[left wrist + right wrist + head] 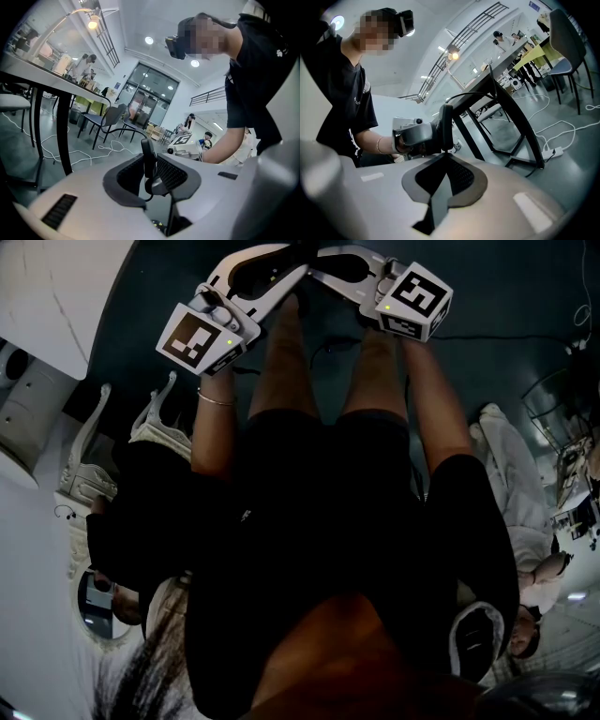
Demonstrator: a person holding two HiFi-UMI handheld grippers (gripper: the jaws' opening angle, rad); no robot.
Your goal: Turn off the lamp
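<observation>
The lamp (93,21), its bulb lit, arches on a thin curved arm above a long table (47,82) at the far side of a bright, high-ceilinged room. The right gripper view shows it as a small glow (453,56) over the same black-legged table (501,101). It is well apart from both grippers, and neither one touches it. The left gripper (149,152) has its jaws pressed together with nothing between them. The right gripper (446,124) is likewise closed and empty. In the head view the person stands looking down, holding the left gripper (298,273) and right gripper (321,271) out in front with their tips almost meeting above a dark floor (497,362). A marker cube (202,338) shows on the left one and another (417,298) on the right one. Each gripper's camera catches the other gripper in the person's grasp, and a bracelet (378,144) circles the left wrist. Chairs (105,119) stand beside the table, white cables (28,136) trail across the grey floor beneath it, and a power strip (555,152) lies near the table's legs. Other people (86,65) are at work in the background.
</observation>
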